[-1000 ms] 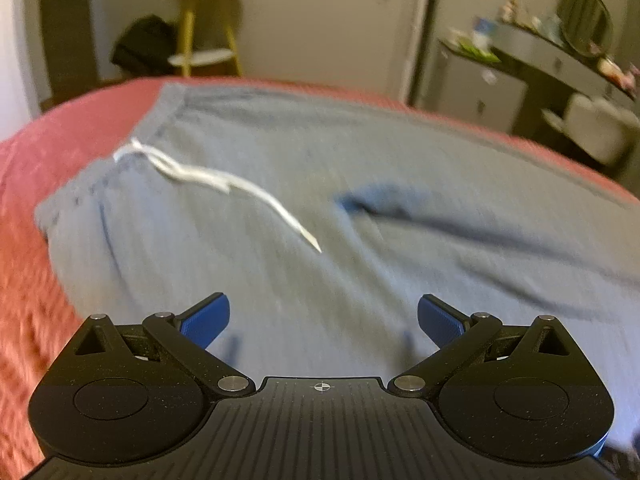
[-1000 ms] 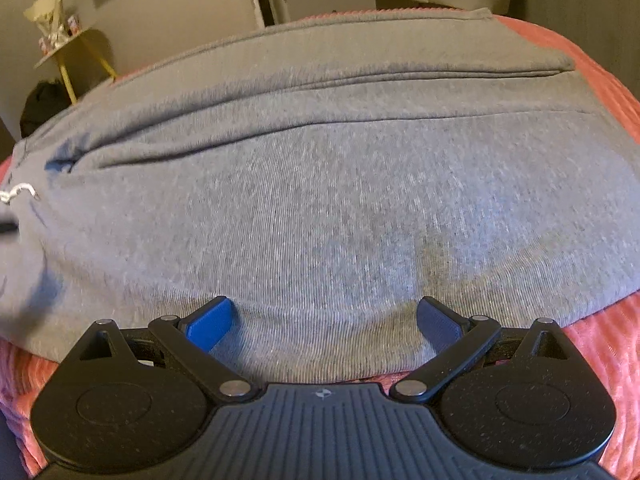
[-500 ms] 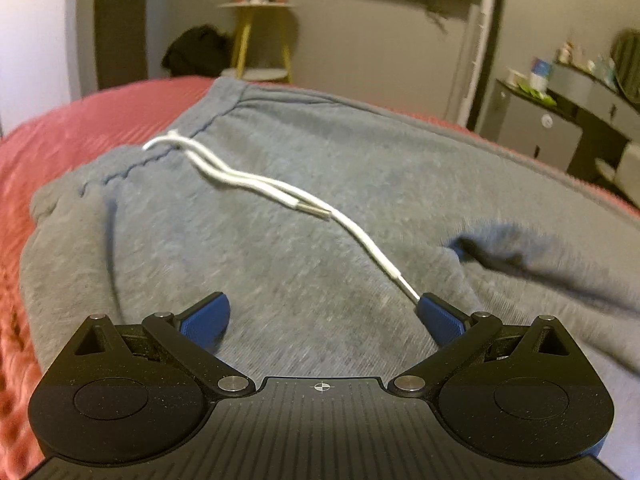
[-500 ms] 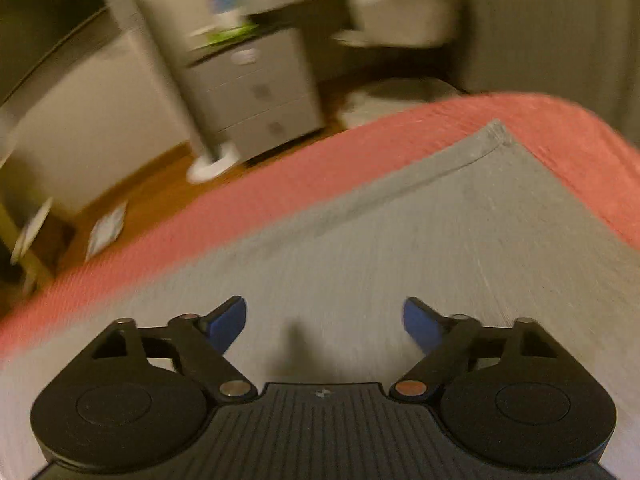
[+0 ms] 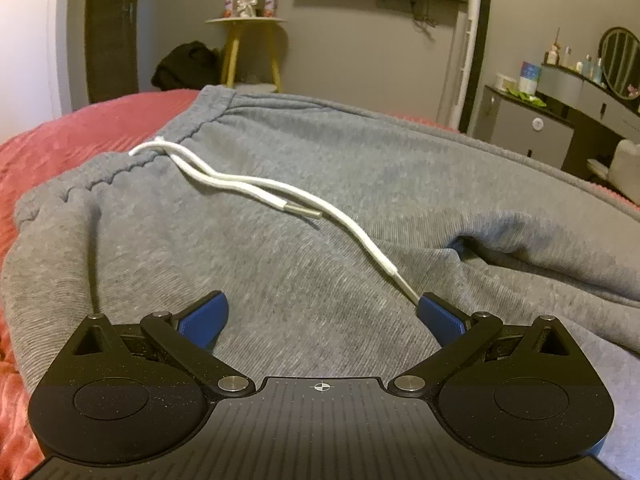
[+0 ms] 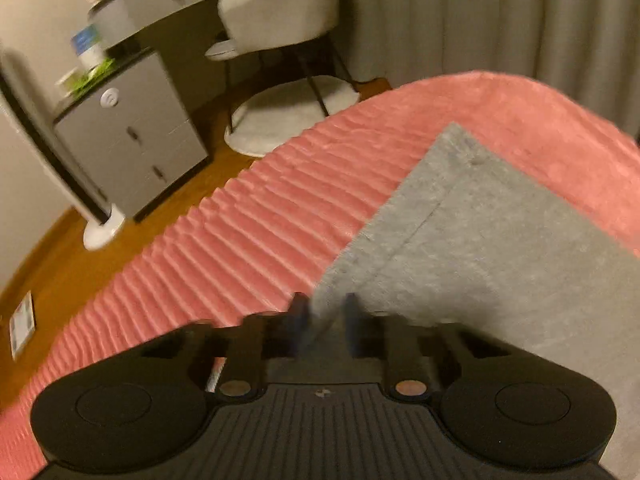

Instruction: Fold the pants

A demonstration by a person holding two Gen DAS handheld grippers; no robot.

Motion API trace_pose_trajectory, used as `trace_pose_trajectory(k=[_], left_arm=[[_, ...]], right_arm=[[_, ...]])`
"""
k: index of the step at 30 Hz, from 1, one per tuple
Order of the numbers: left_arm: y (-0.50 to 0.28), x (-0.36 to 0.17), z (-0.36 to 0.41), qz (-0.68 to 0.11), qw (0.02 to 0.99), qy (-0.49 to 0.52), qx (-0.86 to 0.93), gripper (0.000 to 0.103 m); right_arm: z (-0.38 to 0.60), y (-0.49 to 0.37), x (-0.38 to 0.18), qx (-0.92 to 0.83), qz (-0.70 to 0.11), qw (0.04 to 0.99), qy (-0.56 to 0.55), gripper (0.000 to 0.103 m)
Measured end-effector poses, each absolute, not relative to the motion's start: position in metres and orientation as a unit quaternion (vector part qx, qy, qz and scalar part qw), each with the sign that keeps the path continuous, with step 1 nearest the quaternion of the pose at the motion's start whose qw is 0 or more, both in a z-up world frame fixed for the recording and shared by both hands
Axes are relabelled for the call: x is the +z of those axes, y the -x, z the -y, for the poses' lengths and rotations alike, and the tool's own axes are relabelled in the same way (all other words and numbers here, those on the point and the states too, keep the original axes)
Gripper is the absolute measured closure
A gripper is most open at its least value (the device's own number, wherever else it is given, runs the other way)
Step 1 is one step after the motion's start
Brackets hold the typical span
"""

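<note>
Grey sweatpants (image 5: 328,184) lie flat on a red bedspread (image 5: 80,128). In the left wrist view the waistband and its white drawstring (image 5: 256,184) lie ahead. My left gripper (image 5: 322,314) is open, low over the upper part of the pants, its right fingertip touching the drawstring end. In the right wrist view the leg end of the pants (image 6: 500,248) lies on the bedspread (image 6: 280,220). My right gripper (image 6: 324,312) has its fingers nearly together around the near corner of the leg hem; motion blur softens the grip.
A yellow side table (image 5: 248,48) and a dark bag (image 5: 188,64) stand beyond the bed. A grey cabinet (image 6: 132,132), a tower fan (image 6: 80,184), a white chair (image 6: 280,20) and a round rug (image 6: 292,112) stand on the wood floor.
My right gripper swung to the leg end of the pants and closed from open onto the hem corner. My left gripper moved closer to the waistband and dropped lower, staying open.
</note>
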State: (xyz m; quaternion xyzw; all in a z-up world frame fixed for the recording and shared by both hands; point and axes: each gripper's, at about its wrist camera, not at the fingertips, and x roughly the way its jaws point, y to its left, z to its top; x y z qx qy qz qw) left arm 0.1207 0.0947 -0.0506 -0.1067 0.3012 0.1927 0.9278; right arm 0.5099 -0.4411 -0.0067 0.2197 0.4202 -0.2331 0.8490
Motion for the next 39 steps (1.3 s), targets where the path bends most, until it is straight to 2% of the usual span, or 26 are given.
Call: trace_pose_trajectory(k=[1,5,8,11,13,17,19,20,21,24,26,27,29,33,35,37,38,39], left_arm=[[-0.12,-0.05,-0.095,-0.301,0.928,0.109,0.191,0.0],[-0.116,-0.046,-0.1,-0.293,0.927,0.133,0.191,0.0],[-0.113,-0.042,-0.102,-0.294,0.925,0.147,0.19,0.0],[-0.112,-0.034,-0.103,-0.297,0.925,0.155,0.18,0.001],[-0.109,-0.027,-0.102,-0.298,0.925,0.169,0.164,0.014],[-0.116,-0.006,-0.1,-0.309,0.922,0.196,0.125,0.017],[-0.127,0.008,-0.101,-0.303,0.925,0.2,0.111,0.016],[-0.136,0.016,-0.103,-0.3,0.925,0.205,0.106,0.016],[-0.146,0.021,-0.105,-0.297,0.925,0.215,0.098,0.014],[-0.188,0.03,-0.119,-0.302,0.915,0.253,0.092,0.013],[-0.22,0.029,-0.125,-0.314,0.906,0.269,0.095,0.017],[-0.237,0.026,-0.13,-0.322,0.899,0.281,0.095,0.019],[-0.266,0.017,-0.136,-0.338,0.887,0.302,0.091,0.02],[-0.317,-0.008,-0.146,-0.373,0.865,0.323,0.093,0.025],[-0.334,-0.017,-0.147,-0.38,0.859,0.328,0.1,0.035],[-0.345,-0.021,-0.147,-0.385,0.854,0.333,0.109,0.054],[-0.351,-0.023,-0.149,-0.385,0.85,0.339,0.116,0.059],[-0.354,-0.023,-0.151,-0.386,0.847,0.346,0.117,0.075]], right_arm=[[0.448,-0.499,-0.002,-0.214,-0.418,0.851,-0.233,0.099],[0.465,-0.43,0.023,-0.154,-0.371,0.872,-0.278,0.099],[0.475,-0.332,0.042,-0.108,-0.311,0.888,-0.321,0.1],[0.482,-0.228,0.033,-0.109,-0.273,0.885,-0.36,0.101],[0.482,-0.176,0.018,-0.139,-0.264,0.886,-0.354,0.103],[0.514,-0.159,-0.004,-0.153,-0.276,0.863,-0.394,0.097],[0.525,-0.163,-0.003,-0.128,-0.251,0.864,-0.418,0.084],[0.525,-0.166,-0.006,-0.121,-0.247,0.861,-0.427,0.057],[0.525,-0.171,-0.011,-0.128,-0.255,0.855,-0.433,0.04],[0.525,-0.18,-0.03,-0.134,-0.275,0.842,-0.445,0.04],[0.523,-0.187,-0.035,-0.123,-0.273,0.84,-0.452,0.041],[0.524,-0.192,-0.034,-0.111,-0.266,0.844,-0.453,0.053],[0.525,-0.198,-0.036,-0.08,-0.26,0.832,-0.484,0.069],[0.517,-0.201,-0.047,-0.059,-0.274,0.824,-0.492,0.072],[0.518,-0.206,-0.052,-0.055,-0.264,0.827,-0.494,0.072],[0.519,-0.208,-0.054,-0.05,-0.248,0.82,-0.513,0.072],[0.52,-0.21,-0.055,-0.049,-0.244,0.819,-0.517,0.072],[0.52,-0.211,-0.057,-0.047,-0.237,0.82,-0.518,0.077]])
